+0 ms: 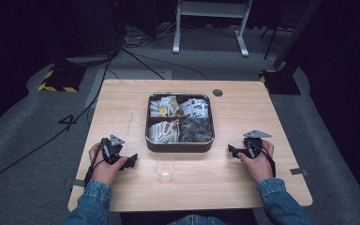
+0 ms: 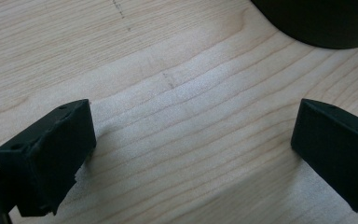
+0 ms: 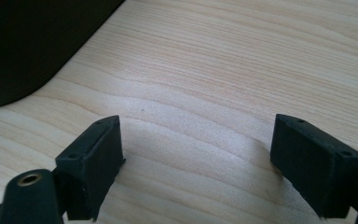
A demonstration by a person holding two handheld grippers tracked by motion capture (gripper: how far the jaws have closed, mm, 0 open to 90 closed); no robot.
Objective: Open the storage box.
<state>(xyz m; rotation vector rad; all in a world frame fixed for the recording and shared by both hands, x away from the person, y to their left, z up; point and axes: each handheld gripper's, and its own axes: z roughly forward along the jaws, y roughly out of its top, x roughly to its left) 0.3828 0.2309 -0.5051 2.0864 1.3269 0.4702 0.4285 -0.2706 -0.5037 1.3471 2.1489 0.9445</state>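
Observation:
A dark square tin [image 1: 179, 145] with four compartments sits at the table's middle, holding white packets, several wooden sticks and dark packets. In front of it stands a clear plastic cup [image 1: 165, 168], upright. My left gripper [image 1: 132, 161] rests on the table left of the cup and points toward it. In its own view the left gripper [image 2: 193, 144] stands open over bare wood. My right gripper [image 1: 231, 151] lies on the table right of the tin. Seen from its own camera, the right gripper [image 3: 198, 154] is open, nothing between its jaws.
The wooden table [image 1: 122, 108] has a dark round grommet [image 1: 217, 92] behind the tin. The tin's dark wall [image 2: 326, 23] shows in the left gripper view and again as the tin [image 3: 28, 42] in the right gripper view. Cables and stand legs lie on the floor beyond.

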